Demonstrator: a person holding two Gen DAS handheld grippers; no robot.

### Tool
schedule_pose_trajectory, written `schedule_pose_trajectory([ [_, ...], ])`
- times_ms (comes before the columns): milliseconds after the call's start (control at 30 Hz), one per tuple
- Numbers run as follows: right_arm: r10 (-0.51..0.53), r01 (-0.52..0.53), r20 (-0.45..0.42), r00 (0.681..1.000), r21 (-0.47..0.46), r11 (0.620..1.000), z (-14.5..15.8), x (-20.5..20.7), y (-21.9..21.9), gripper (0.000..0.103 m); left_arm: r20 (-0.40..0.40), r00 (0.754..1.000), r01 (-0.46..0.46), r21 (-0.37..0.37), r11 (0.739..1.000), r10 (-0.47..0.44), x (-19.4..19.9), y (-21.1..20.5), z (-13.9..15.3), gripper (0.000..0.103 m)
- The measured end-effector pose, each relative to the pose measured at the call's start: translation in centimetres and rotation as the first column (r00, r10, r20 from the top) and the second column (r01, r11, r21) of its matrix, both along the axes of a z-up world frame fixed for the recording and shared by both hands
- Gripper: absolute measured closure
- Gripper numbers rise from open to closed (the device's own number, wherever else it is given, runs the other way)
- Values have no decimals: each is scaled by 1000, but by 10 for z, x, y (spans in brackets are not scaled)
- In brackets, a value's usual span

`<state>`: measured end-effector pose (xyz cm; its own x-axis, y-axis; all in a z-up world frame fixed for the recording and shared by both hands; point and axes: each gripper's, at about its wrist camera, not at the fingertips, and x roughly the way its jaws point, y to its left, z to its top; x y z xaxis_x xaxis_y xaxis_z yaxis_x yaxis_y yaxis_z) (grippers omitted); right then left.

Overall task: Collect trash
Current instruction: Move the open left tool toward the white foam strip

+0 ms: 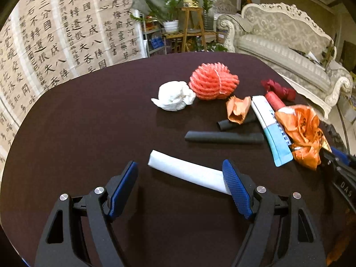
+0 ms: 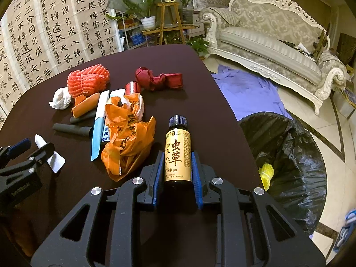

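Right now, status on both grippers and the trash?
Right gripper shut on brown bottle. Left gripper open, white tube between its jaws, not gripped. Bin off table's right edge, path looks clear.

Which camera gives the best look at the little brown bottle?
The right wrist view: the brown bottle sits front and centre, label readable, clamped in the right tongs. The left wrist view does not show the bottle at all.

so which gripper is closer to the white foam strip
Left. The left gripper stands open right over the white foam strip, one pad at its near end. The right gripper, further off, is shut on the brown bottle.
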<state>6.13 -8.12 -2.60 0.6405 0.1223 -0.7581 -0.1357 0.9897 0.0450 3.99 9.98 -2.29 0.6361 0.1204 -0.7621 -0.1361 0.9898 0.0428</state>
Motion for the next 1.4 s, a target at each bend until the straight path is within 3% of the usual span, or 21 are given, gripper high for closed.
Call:
schedule_pose_trajectory([
  [167,0,0,1,1000,0,1000,0,-2,0,80,-21,999,-26,-35,999,25,-1,2,-2,24],
  [533,-2,2,2,1000,1,1000,0,-2,0,80,-56,997,-51,-10,999,50,8,-8,-10,22],
  [800,-2,2,1,1000,9,1000,4,-4,-1,80,-62,998,21,-45,999,-24,-9,-1,-11,22],
  [1200,2,-2,1,1000,10,1000,4,-5,1,80,-61,996,60,-38,997,-63,-20,6,-10,43],
  [1400,3,-3,1,1000,9,1000,4,-5,1,80,-67,996,56,-52,997,-59,-22,12,-12,43],
])
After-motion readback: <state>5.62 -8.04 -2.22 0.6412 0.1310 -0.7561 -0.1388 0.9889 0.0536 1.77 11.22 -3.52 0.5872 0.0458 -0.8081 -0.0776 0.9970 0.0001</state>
